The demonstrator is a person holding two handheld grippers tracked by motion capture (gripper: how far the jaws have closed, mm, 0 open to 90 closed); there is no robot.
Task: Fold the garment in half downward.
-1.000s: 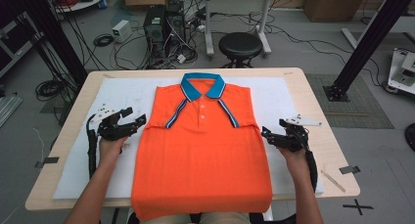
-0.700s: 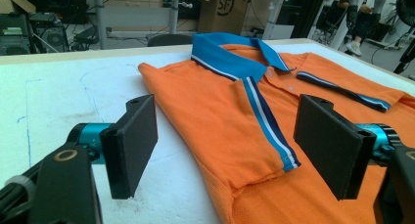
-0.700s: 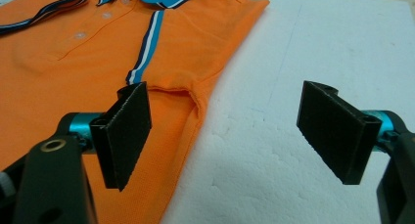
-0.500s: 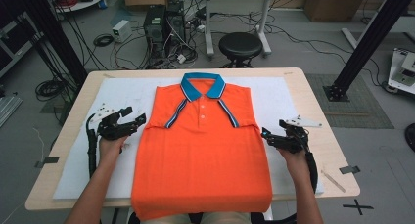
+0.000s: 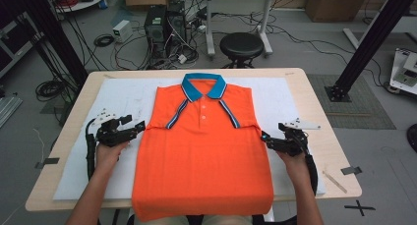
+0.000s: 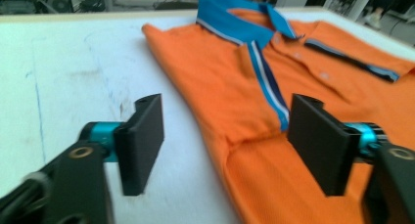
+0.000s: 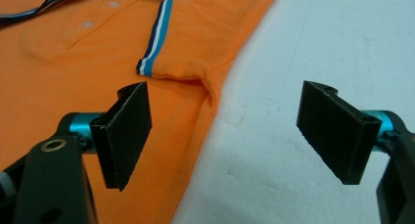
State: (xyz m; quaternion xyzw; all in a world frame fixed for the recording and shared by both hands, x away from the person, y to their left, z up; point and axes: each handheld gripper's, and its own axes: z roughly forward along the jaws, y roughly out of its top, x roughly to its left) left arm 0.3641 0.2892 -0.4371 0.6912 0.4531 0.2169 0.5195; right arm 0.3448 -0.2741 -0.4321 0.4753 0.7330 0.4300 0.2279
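Observation:
An orange polo shirt (image 5: 204, 151) with a blue collar lies flat, front up, on a white sheet (image 5: 123, 95), its sleeves folded in. My left gripper (image 5: 139, 128) sits at the shirt's left edge by the sleeve fold. Its jaws have just been closing a little but still stand wide apart; in the left gripper view (image 6: 227, 141) they straddle the shirt's edge (image 6: 235, 82) without pressing on it. My right gripper (image 5: 265, 138) rests at the shirt's right edge. In the right gripper view (image 7: 225, 136) it is open, one jaw over the orange cloth (image 7: 73, 67) and the other over the sheet.
The sheet covers most of a wooden table (image 5: 319, 117), and the shirt's hem hangs over the near edge. Behind the table stand a black stool (image 5: 241, 44) and a computer tower (image 5: 162, 26) among floor cables. A black frame post (image 5: 373, 38) rises at the right.

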